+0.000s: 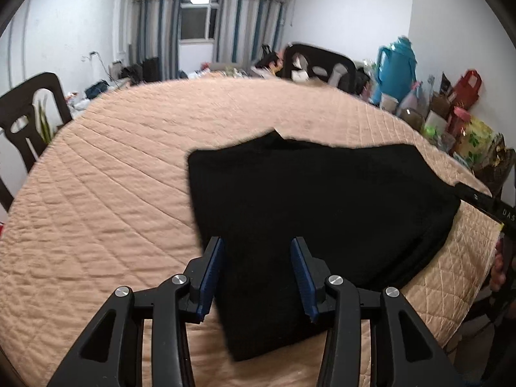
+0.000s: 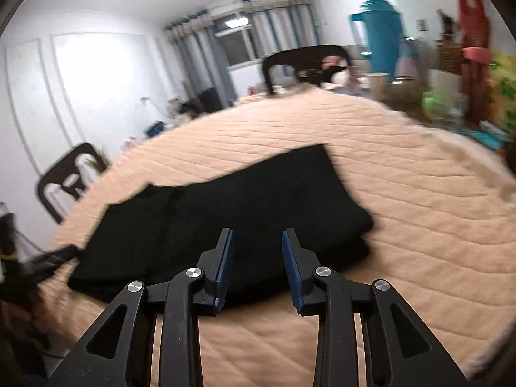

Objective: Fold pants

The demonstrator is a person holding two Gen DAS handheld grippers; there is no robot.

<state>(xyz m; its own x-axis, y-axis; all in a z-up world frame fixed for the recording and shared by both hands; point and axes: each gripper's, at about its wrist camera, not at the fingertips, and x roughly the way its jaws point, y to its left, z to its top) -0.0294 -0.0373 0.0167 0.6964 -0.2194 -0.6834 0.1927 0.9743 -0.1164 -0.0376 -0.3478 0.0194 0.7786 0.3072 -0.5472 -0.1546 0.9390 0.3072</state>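
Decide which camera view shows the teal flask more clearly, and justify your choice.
The left wrist view: the teal flask stands fairly sharp beyond the quilted table, handle and lid readable. The right wrist view shows it larger but smeared by motion blur.
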